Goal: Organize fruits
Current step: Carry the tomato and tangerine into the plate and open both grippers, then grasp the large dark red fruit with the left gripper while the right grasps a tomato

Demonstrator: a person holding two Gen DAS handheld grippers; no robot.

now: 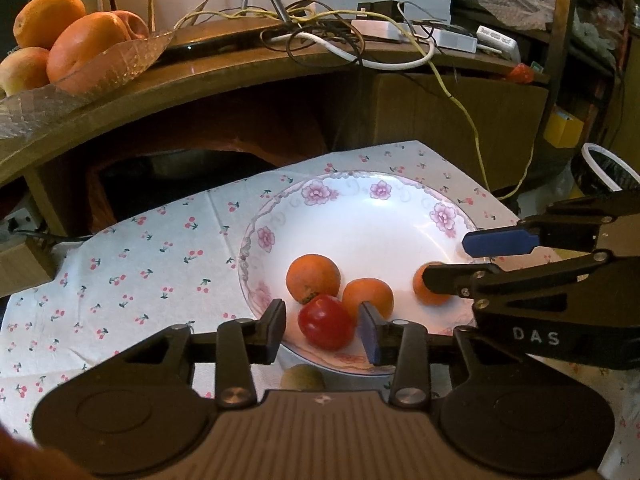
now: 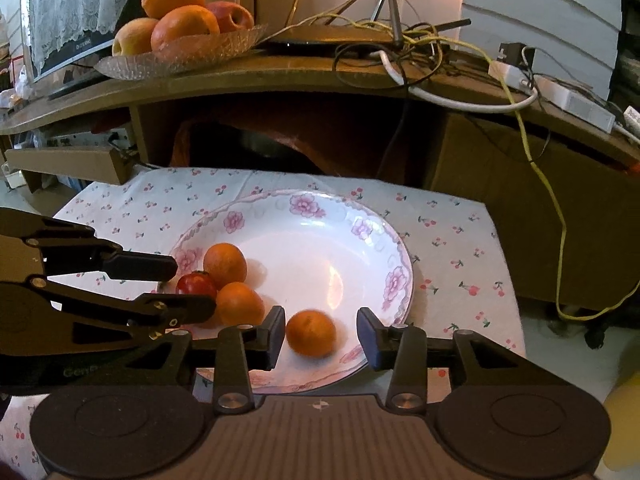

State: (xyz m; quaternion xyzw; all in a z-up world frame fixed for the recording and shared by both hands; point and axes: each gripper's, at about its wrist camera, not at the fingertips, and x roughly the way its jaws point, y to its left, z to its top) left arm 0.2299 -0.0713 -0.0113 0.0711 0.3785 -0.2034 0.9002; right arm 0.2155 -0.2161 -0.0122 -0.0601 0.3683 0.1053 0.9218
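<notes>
A white plate with pink flowers (image 1: 372, 220) (image 2: 320, 232) lies on a cherry-print cloth. In it are a red tomato (image 1: 326, 322) (image 2: 196, 283) and three small oranges (image 1: 313, 278) (image 1: 368, 298) (image 2: 311, 333). My left gripper (image 1: 323, 332) is open, its jaws either side of the tomato, just above it. My right gripper (image 2: 321, 334) is open around the lone orange at the plate's near rim; it also shows in the left wrist view (image 1: 460, 258). A small greenish-brown fruit (image 1: 302, 378) lies on the cloth below the left gripper.
A wooden shelf (image 2: 280, 76) stands behind the cloth with a glass dish of large oranges and apples (image 2: 188, 20) (image 1: 72, 40), a router and tangled cables (image 2: 400, 44). A yellow cable (image 2: 548, 184) hangs down at the right. A white-rimmed bin (image 1: 608, 172) stands at the far right.
</notes>
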